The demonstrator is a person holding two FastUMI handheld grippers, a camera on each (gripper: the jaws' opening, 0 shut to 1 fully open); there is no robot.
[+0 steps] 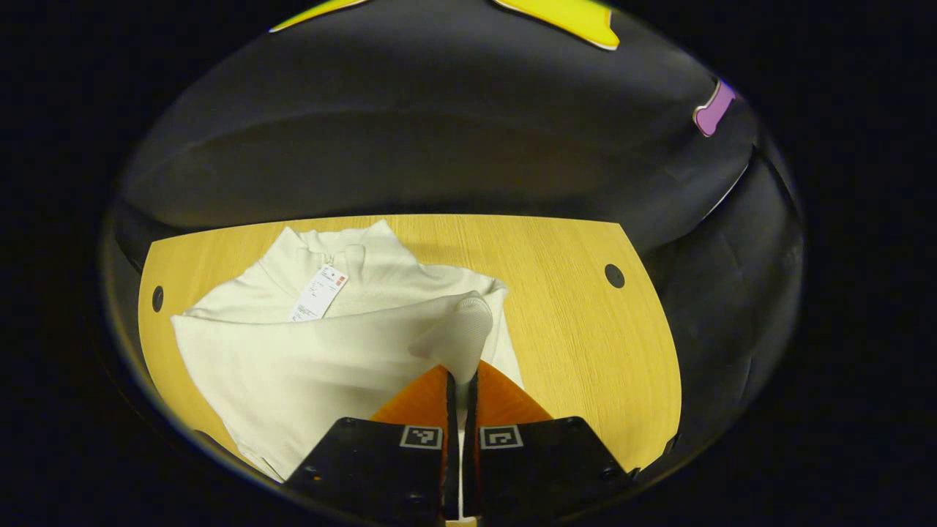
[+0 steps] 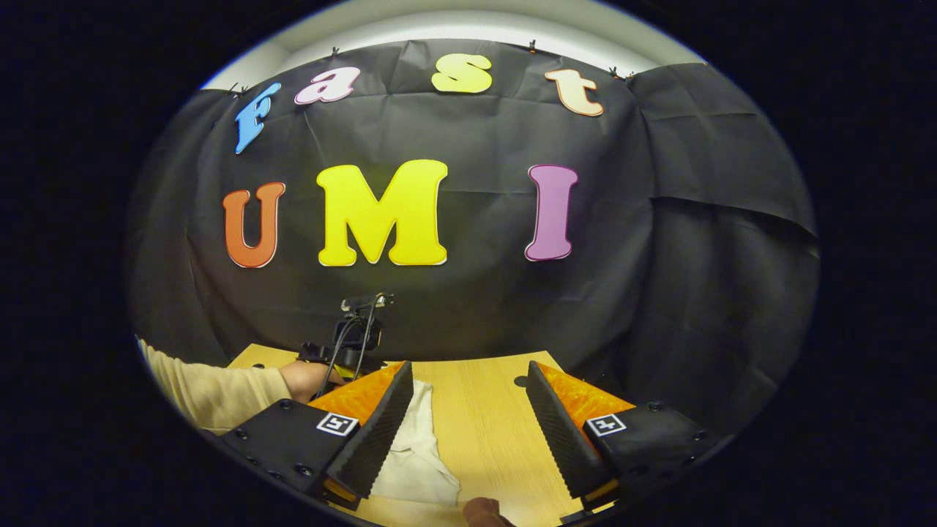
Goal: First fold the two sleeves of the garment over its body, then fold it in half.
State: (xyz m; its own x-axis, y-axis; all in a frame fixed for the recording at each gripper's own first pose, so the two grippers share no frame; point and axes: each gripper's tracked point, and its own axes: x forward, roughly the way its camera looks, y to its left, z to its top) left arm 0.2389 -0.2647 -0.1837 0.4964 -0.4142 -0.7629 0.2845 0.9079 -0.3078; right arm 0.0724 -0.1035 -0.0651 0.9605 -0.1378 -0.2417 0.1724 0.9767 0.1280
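A cream-white garment (image 1: pixel 315 344) lies on the wooden table (image 1: pixel 578 329) in the left gripper view, collar towards the far edge, a paper tag (image 1: pixel 319 293) on its chest. One sleeve lies folded across the body. My left gripper (image 1: pixel 460 388) is shut on the cuff of the other sleeve (image 1: pixel 461 333), which stands lifted above the garment's right side. In the right gripper view my right gripper (image 2: pixel 468 410) stands open above the table (image 2: pixel 483 424), nothing between its fingers. A corner of the white garment (image 2: pixel 417 446) shows below its left finger.
The table has small round holes (image 1: pixel 614 276) near its far corners. In the right gripper view a hand in a cream sleeve (image 2: pixel 219 391) holds the other gripper's body with its cables (image 2: pixel 355 337) at the left. A brown rounded thing (image 2: pixel 484 511) shows at the bottom edge.
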